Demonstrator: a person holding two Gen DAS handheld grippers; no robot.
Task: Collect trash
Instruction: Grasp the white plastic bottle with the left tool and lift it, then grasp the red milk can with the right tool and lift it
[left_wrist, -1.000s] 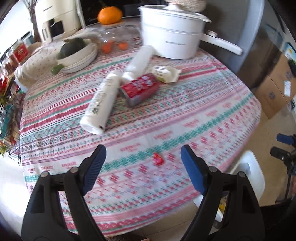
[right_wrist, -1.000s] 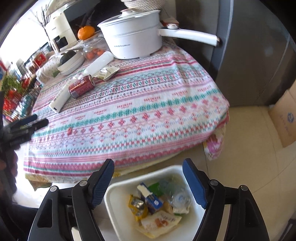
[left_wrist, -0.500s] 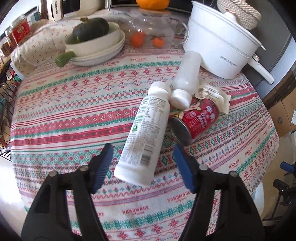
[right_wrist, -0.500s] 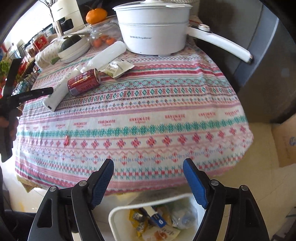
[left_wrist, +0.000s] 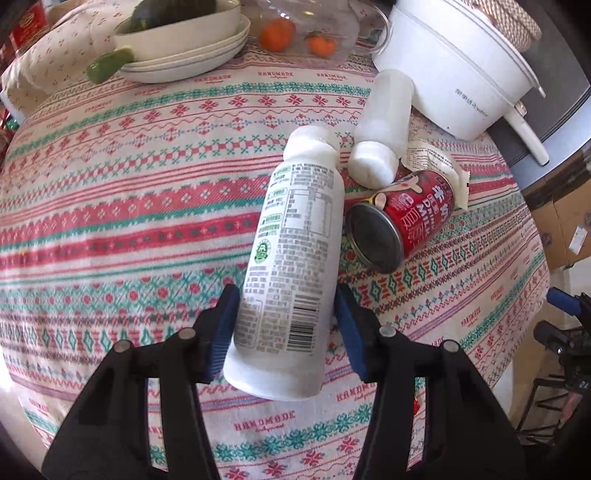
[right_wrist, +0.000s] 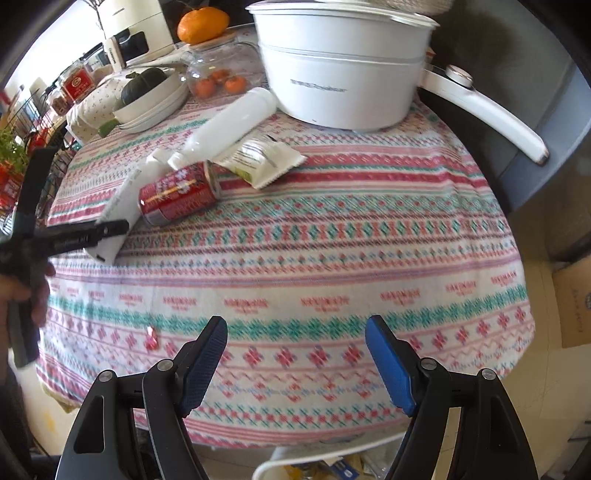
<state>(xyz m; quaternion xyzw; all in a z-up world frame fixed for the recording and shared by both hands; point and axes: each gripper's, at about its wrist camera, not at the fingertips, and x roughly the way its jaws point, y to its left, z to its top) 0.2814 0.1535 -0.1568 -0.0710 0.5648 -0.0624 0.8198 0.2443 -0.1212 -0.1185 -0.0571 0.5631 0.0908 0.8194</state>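
Note:
A white labelled bottle (left_wrist: 295, 229) lies on the patterned tablecloth (left_wrist: 129, 206). My left gripper (left_wrist: 287, 291) is closing on its lower end, and both blue pads lie against its sides. Beside it lie a red drink can (left_wrist: 410, 218), a plain white bottle (left_wrist: 384, 122) and a white wrapper (left_wrist: 436, 166). The right wrist view shows the same can (right_wrist: 177, 194), plain bottle (right_wrist: 229, 125), wrapper (right_wrist: 266, 158) and a small red scrap (right_wrist: 150, 338). My right gripper (right_wrist: 295, 332) hangs open over the table's near edge with nothing between its fingers.
A white pot (left_wrist: 454, 74) with a long handle stands at the back right. Stacked bowls holding a dark squash (left_wrist: 184, 40) and a glass jar of small oranges (left_wrist: 303, 33) sit at the back. The rim of a white bin (right_wrist: 280, 465) with trash shows below the table edge.
My left gripper came forward and down over the labelled bottle and its jaws narrowed onto it. My right gripper moved from above the bin to above the table's edge, still open.

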